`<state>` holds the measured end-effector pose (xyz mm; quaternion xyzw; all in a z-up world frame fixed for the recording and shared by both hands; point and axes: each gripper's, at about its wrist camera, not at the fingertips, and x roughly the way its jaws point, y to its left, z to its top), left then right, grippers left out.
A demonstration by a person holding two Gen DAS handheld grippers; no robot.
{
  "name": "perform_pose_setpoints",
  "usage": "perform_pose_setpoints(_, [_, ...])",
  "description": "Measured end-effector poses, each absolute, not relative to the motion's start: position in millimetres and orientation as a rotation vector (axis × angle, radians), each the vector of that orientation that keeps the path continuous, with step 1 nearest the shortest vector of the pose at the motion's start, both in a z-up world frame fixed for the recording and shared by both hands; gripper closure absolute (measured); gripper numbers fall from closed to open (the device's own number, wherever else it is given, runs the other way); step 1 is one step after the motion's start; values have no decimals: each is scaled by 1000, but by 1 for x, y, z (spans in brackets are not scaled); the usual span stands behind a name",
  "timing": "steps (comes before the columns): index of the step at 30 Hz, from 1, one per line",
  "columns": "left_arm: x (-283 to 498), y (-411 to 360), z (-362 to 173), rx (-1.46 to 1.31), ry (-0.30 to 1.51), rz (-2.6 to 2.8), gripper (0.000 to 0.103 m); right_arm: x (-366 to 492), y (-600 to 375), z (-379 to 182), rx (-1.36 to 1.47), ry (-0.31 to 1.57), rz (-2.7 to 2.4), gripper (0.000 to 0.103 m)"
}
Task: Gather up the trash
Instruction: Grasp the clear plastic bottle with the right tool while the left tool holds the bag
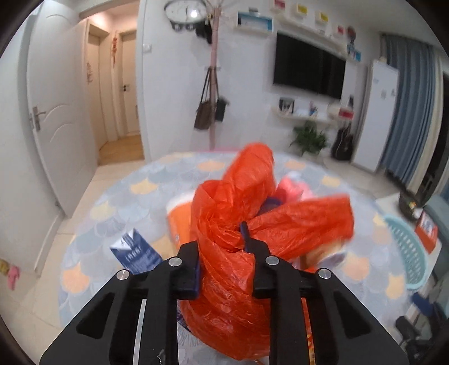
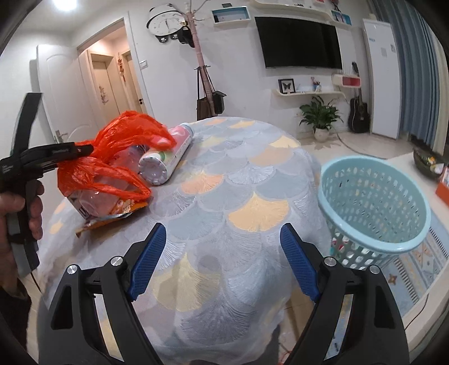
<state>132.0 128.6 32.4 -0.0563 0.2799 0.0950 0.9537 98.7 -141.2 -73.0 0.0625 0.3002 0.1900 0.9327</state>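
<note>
Surface: a round table [image 2: 252, 174] under a grey cloth printed with pale blue, white and orange fan shapes.
Trash: an orange plastic bag [image 1: 238, 238] lies on the left part of the table, bunched at its neck, with clear bottles and an orange wrapper showing through it.
Beside the bag: a pink-and-white bottle [image 2: 168, 154] lies on its side, touching the bag; a blue-and-white carton [image 1: 136, 251] shows at the bag's left in the left wrist view.
Left gripper [image 1: 221, 247]: clamped tight on the twisted neck of the bag.
Right gripper [image 2: 223, 261]: jaws spread wide above bare cloth, nothing between them.
Hand [image 2: 16, 213]: a person's hand holds the left gripper's handle.
Basket: a light blue perforated basket [image 2: 373, 196] stands on the floor just right of the table.
Room: white walls, a dark wall television [image 2: 300, 42], a clock [image 2: 165, 24], a coat stand [image 2: 202, 70] with bags, a potted plant [image 2: 320, 115], a guitar [image 2: 358, 112], blue curtains [image 2: 415, 70], and an open doorway [image 1: 118, 92] to a hall.
</note>
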Motion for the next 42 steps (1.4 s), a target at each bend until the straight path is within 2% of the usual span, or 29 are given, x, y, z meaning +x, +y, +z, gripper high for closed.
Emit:
perform_pose_setpoints(8, [63,152,99,-180,264,187,83,98,-113,-50,102,574,439,24])
perform_pose_setpoints(12, [32,161,109,-178,213,224,83,104,-89,-38,151,588,521,24])
perform_pose_setpoints(18, [2,175,84,-192,243,314,83,114,-38,-31,143,640,562,24])
perform_pose_setpoints(20, [-4,181,78,-201,263,332,83,121,-18,-33,147,678,572,28])
perform_pose_setpoints(22, [-11,189,72,-213,280,344,82,128,-3,-33,132,700,567,36])
perform_pose_setpoints(24, [-17,195,70,-216,285,353,82,136,10,-33,122,720,548,38])
perform_pose_setpoints(35, [-21,200,64,-226,305,344,82,162,72,-57,1,846,469,39])
perform_pose_setpoints(37, [-20,203,62,-225,311,340,82,164,77,-66,-24,865,472,41])
perform_pose_setpoints(38, [-19,203,61,-228,313,337,82,162,77,-65,-23,860,476,46])
perform_pose_setpoints(39, [-20,203,60,-229,315,335,82,161,76,-64,-14,859,481,56])
perform_pose_setpoints(42, [-19,205,62,-227,317,331,82,155,62,-57,42,802,504,58])
